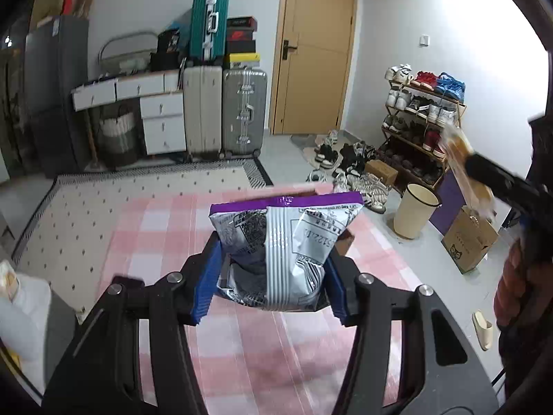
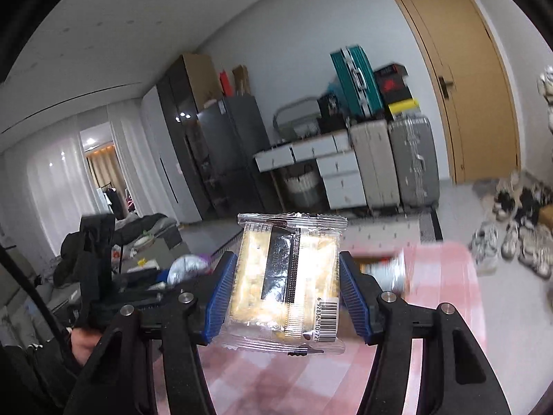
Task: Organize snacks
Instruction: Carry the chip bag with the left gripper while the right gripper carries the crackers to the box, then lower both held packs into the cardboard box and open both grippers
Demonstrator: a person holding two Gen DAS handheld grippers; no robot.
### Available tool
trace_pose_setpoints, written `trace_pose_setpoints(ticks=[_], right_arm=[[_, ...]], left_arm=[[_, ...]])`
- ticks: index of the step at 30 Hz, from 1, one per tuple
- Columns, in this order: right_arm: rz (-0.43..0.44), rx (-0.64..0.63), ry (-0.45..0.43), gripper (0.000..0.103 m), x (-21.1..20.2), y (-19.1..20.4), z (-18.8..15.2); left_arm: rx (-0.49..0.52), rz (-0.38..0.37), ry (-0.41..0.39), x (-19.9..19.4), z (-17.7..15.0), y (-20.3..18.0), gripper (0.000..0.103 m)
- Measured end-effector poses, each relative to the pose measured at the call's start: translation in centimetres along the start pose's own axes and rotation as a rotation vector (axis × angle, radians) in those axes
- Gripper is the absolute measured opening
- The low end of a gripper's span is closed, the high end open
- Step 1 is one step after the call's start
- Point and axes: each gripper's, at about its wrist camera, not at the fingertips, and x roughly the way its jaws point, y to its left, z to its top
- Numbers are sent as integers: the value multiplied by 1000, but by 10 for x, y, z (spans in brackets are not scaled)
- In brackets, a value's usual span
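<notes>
Two packets are up off the pink checked counter (image 1: pixel 166 228): left hand-held gripper (image 1: pixel 273 276) pinches a silver-purple snack bag (image 1: pixel 287 238), right hand-held gripper (image 2: pixel 287 290) pinches a clear cracker packet (image 2: pixel 287 276); carry both level, grips steady.

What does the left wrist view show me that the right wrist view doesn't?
Only the left wrist view: the left gripper shut on a silver and purple snack bag, plus a shoe rack and a cream bin. Only the right wrist view: the barcode side of the clear cracker pack in the right gripper, and white curtains. Both: pink checked cloth, suitcases, door.
</notes>
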Motion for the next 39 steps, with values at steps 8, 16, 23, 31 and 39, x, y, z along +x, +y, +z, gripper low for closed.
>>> trace_pose_setpoints(ticks=[8,16,23,31,39], right_arm=[[31,100,53,59,56,-30,54],[-52,66,177,59,144,-62,59],[-76,81,278,59,221,-99,38],[-97,84,353,59,270,-131,8],[-100,97,383,60,296,-145,-5]], left_arm=[[14,-12,-19,26,63,-3,51],[-51,-45,47,121,100,9,51],[-122,-104,154,215,78,26,51],[-171,-137,243,294,40,38,51],[-184,-150,284,333,19,49,52]])
